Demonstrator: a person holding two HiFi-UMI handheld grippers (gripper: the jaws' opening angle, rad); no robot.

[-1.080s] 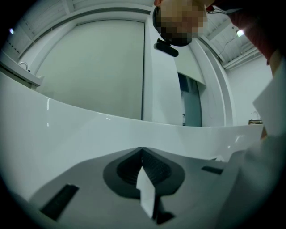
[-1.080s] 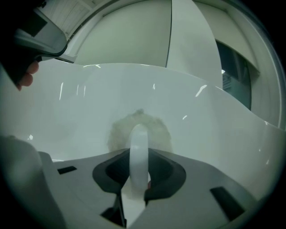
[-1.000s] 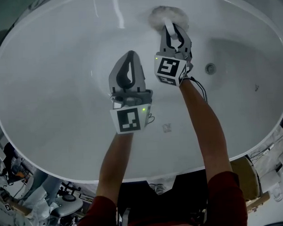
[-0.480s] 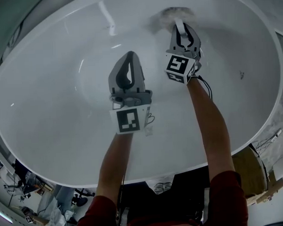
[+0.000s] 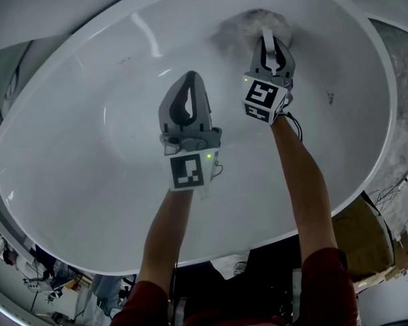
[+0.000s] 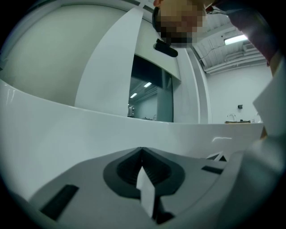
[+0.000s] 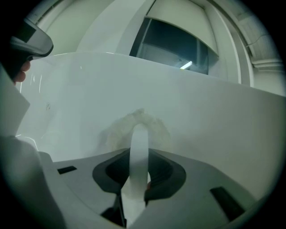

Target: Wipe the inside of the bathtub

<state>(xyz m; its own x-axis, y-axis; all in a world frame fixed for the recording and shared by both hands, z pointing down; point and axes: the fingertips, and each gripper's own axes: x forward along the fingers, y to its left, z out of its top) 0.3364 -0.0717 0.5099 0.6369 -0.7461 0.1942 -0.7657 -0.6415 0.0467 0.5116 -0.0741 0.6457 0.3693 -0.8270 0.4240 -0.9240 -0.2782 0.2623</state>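
The tub [image 5: 90,143] holds a fluffy pad [image 5: 252,20] against its wall, pinched by its strap in the right gripper [image 5: 271,39]. The left gripper [image 5: 190,79] is pressed together, empty. The drain seen earlier is out of view.

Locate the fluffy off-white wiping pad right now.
Head view, upper right: the wiping pad lies against the far wall of the white bathtub, at the right gripper, which holds its white strap.

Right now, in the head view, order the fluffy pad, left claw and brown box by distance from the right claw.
1. fluffy pad, gripped in the right claw.
2. left claw, to its left.
3. brown box, lower right, outside the bathtub.
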